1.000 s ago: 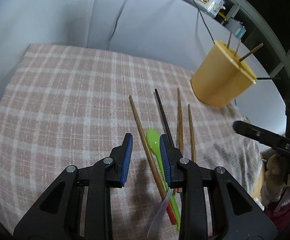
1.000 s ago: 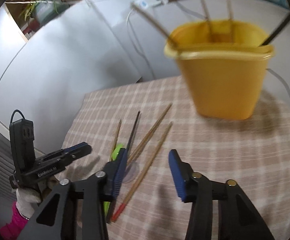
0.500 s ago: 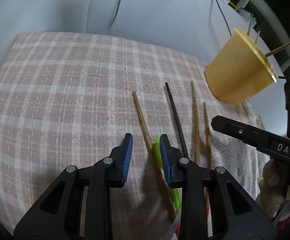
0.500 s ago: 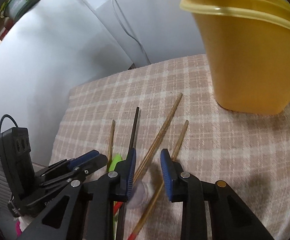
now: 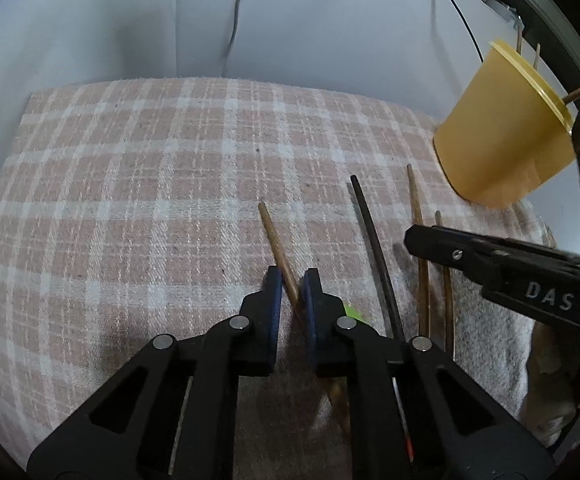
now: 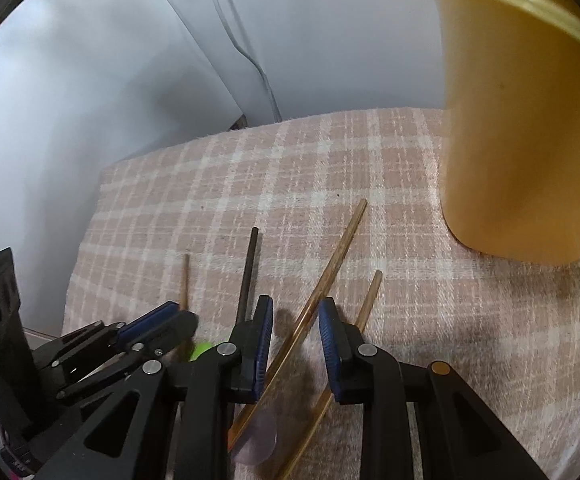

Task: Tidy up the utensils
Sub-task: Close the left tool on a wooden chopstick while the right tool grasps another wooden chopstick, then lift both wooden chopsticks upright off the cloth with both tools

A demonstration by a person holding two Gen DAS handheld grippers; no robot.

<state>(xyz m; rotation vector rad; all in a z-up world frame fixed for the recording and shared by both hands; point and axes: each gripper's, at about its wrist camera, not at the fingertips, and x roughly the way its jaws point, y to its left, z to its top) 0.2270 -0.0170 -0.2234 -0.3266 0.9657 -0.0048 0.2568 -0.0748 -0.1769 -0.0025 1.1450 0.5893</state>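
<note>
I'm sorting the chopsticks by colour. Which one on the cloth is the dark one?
The black chopstick, second from the left of the four in the left wrist view. The other three are brown wood; it lies just right of the left gripper.

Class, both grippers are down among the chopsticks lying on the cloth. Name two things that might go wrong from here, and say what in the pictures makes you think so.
1. The left gripper, its jaws just closing, straddles a brown chopstick that crosses a green spoon; lifting may drag the spoon.
2. The right gripper sits over another chopstick right beside the left one, so the grippers might collide.
</note>
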